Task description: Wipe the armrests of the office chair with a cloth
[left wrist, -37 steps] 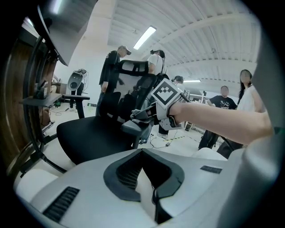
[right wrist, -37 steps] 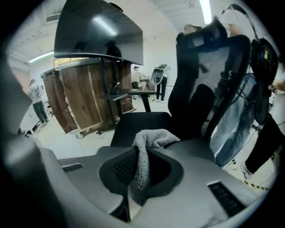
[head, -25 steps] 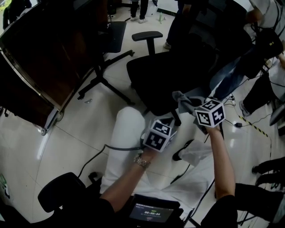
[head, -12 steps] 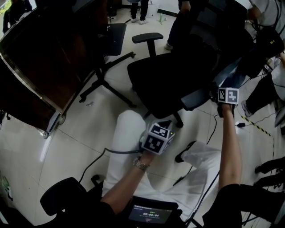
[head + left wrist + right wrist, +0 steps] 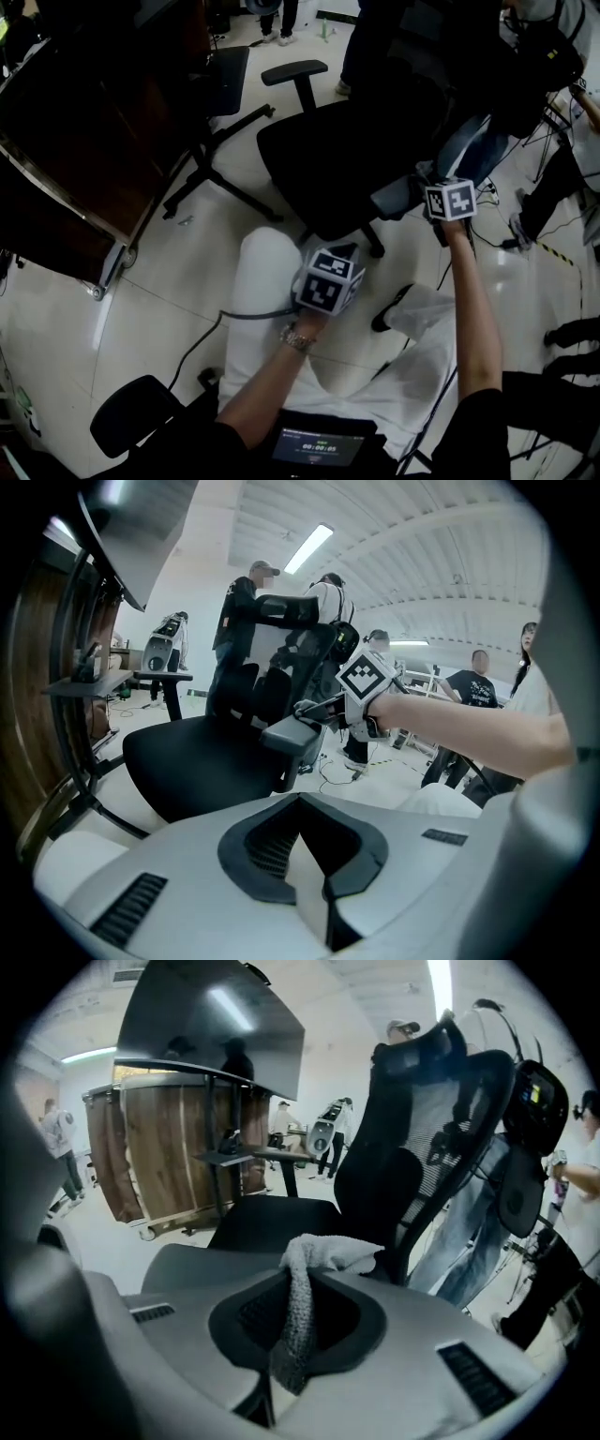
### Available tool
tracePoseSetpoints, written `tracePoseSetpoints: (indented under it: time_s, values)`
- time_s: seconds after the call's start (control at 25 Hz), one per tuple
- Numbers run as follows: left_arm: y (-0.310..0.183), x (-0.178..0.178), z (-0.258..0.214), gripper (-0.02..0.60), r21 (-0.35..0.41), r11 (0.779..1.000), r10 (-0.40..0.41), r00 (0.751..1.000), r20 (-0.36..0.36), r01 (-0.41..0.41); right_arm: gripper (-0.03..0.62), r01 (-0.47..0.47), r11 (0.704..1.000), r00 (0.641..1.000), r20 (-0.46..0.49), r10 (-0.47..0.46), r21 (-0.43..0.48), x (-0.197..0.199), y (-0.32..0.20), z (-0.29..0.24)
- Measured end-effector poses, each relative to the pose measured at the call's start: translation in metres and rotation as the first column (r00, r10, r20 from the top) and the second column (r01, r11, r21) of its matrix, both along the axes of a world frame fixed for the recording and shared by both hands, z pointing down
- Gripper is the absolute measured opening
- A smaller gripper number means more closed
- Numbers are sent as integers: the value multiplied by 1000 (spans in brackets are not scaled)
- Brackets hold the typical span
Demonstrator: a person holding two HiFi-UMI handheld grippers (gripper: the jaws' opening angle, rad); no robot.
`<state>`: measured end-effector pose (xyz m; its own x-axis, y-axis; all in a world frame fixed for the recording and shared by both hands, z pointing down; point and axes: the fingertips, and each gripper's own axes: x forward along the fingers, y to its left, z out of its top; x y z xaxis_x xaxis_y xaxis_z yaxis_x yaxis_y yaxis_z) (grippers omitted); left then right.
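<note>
A black office chair [image 5: 347, 155] stands ahead of me. Its far armrest [image 5: 293, 72] is bare. My right gripper [image 5: 424, 187] is over the near armrest [image 5: 394, 199], shut on a pale cloth [image 5: 323, 1255]. In the right gripper view the cloth bunches out of the jaws onto the grey armrest pad [image 5: 183, 1265], with the mesh backrest [image 5: 431, 1138] just beyond. My left gripper [image 5: 342, 251] hovers over my lap, shut and empty. The left gripper [image 5: 305, 850] looks toward the near armrest [image 5: 292, 731] and the right gripper's marker cube [image 5: 367, 677].
A dark wooden desk [image 5: 84, 141] stands at the left, with a second chair's base [image 5: 216, 145] beside it. Several people stand behind the chair. Cables [image 5: 553, 251] trail over the floor at the right. Another black seat [image 5: 131, 422] is at the lower left.
My right gripper carried the cloth along the near armrest from its front toward the backrest, then came back a little. The left gripper stayed over my lap.
</note>
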<state>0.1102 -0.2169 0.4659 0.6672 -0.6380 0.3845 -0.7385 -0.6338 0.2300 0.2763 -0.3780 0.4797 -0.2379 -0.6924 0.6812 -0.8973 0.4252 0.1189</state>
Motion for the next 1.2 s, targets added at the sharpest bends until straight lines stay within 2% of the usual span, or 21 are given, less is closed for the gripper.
tracePoseSetpoints:
  time_s: [0.12,0.24,0.32,0.44,0.52,0.56,0.64,0.72,0.76,0.84,0.92,1.04,1.2]
  values:
    - [1,1,0,2,7,1000,0,1000,-1,0,32,117,993,993,26,-117,17,-43,27,0]
    - [2,2,-2,2,8,1000,3,1000,-5,-3,32,250,968,966,53,-251,34,-87,61,-2]
    - [1,2,-5,2,13,1000,1,1000,-16,-1,32,347,938,935,69,-347,17,-114,87,-2]
    - [1,1,-6,2,17,1000,0,1000,-19,1,32,484,875,874,64,-482,-14,-145,122,2]
    - [2,0,-6,2,17,1000,-1,1000,-20,1,32,513,857,855,68,-515,37,-147,126,-12]
    - [2,-1,-6,2,16,1000,-1,1000,-19,2,31,491,867,864,85,-497,78,-140,118,-25]
    - [1,-3,-5,2,12,1000,-3,1000,-14,3,31,378,913,910,117,-397,156,-107,87,-52]
    - [2,-4,-2,2,5,1000,-3,1000,-13,3,31,203,957,964,129,-233,208,-55,49,-72]
    - [2,-5,-1,2,3,1000,-3,1000,-15,3,31,107,969,981,137,-139,221,-26,31,-77]
    - [3,-5,1,2,-2,1000,-1,1000,-10,1,31,-73,974,985,170,37,214,28,4,-79]
    - [3,-6,2,2,-3,1000,2,1000,-2,-2,31,-207,964,966,193,173,168,72,-12,-66]
    - [0,-6,2,2,2,1000,-3,1000,-14,3,31,-289,954,950,144,276,79,105,-17,-26]
    - [-2,-9,10,2,-14,1000,-8,1000,-21,7,31,-267,964,962,73,265,19,98,-9,15]
